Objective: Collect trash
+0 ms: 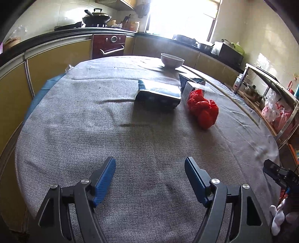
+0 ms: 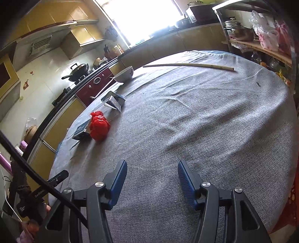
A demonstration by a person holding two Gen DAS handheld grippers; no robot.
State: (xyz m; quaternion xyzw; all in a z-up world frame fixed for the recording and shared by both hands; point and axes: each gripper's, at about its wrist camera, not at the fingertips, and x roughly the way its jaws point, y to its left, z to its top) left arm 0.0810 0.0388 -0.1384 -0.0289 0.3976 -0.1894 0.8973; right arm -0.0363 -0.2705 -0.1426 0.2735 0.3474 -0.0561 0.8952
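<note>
Your left gripper [image 1: 150,167] and right gripper [image 2: 152,171] both hang wide apart with nothing between their ribbed blue pads [image 1: 104,182], just above the rough grey cloth [image 1: 130,140] on the round table. Farther off lies the trash: a crinkly red plastic bag [image 1: 203,108] touching a shiny dark flat box [image 1: 158,93], with a ridged little packet [image 2: 115,101] just behind. Beyond those sit a smooth round white bowl [image 1: 172,60] and a long thin pale stick [image 2: 188,65].

A home kitchen is shown. A lidded wok [image 1: 97,17] is set on a stove above a red oven [image 1: 109,45]; yellow cabinets [image 1: 56,61] are ranged along tiled walls, and a cloth-covered round table [image 1: 93,121] is placed centrally.
</note>
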